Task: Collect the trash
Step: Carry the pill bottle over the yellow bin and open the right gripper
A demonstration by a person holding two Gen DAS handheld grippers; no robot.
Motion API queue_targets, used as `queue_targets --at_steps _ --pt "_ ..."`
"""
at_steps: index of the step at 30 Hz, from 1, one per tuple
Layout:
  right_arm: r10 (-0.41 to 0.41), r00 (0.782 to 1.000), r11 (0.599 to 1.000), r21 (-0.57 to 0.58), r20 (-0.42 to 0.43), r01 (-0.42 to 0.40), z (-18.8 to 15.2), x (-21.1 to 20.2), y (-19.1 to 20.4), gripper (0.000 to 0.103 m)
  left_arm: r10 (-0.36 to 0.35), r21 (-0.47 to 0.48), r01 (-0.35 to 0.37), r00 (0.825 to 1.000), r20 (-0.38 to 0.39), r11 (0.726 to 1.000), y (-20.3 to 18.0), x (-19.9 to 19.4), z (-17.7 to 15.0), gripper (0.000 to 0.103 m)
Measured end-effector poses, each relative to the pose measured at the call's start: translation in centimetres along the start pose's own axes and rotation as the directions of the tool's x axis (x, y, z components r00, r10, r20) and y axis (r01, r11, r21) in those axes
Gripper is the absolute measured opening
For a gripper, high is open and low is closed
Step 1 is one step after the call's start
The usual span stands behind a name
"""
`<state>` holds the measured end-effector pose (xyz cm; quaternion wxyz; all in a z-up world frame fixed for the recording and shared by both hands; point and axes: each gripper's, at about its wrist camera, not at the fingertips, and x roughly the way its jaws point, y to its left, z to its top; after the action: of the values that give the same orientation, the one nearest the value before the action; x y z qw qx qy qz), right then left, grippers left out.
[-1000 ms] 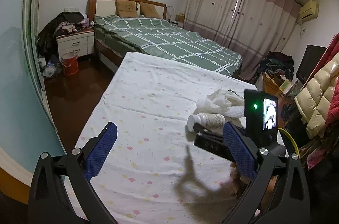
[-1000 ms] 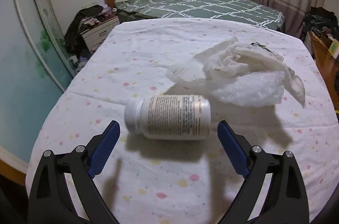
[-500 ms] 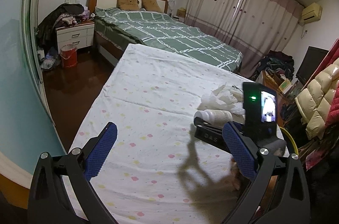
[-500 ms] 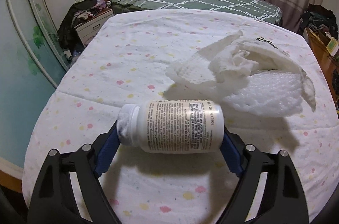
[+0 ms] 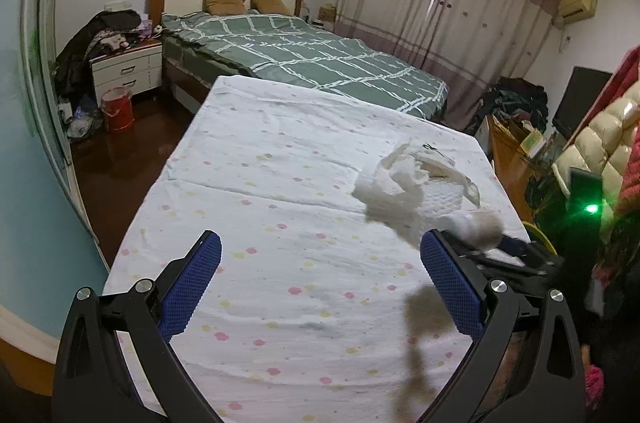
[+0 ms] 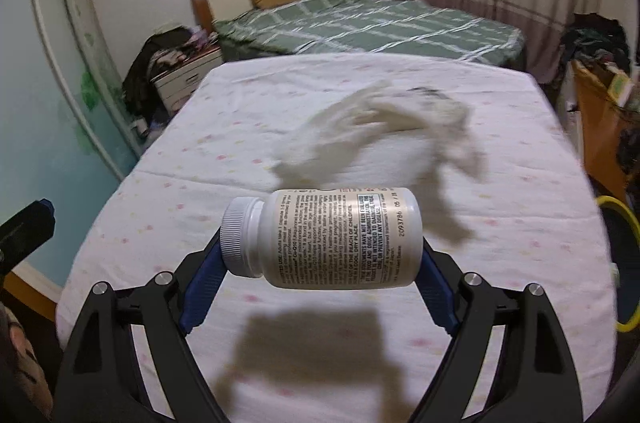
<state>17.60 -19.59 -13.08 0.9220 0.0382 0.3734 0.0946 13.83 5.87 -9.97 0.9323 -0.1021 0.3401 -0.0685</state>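
My right gripper is shut on a white pill bottle, held sideways, cap to the left, lifted above the table; its shadow falls on the cloth below. The bottle also shows blurred in the left wrist view, at the right. Crumpled white paper and bubble wrap lie on the table beyond the bottle, also in the left wrist view. My left gripper is open and empty above the near part of the table.
The table wears a white cloth with pastel dots. A yellow-rimmed bin stands off its right edge. A red bucket sits on the floor at the left by a nightstand. A green bed is behind.
My right gripper closed on the pill bottle and lifted it off the table, swinging toward the right. The left gripper stayed open and shifted a little.
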Motion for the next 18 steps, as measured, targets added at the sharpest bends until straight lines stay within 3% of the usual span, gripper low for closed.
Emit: queue_targets --at_steps 9,18 --pt "-0.171 0.985 0.974 0.155 0.032 0.164 -1.0 -3.7 -11.4 0.08 -0.021 0.07 0.024 0.999 -0.039 0.997 -4.2 2.2 0.1 0.098" --pt "-0.365 0.931 0.874 0.347 0.006 0.341 -2.7 -6.3 -24.5 0.08 -0.044 0.139 0.055 0.996 -0.082 0.989 -9.4 4.3 -0.3 0.098"
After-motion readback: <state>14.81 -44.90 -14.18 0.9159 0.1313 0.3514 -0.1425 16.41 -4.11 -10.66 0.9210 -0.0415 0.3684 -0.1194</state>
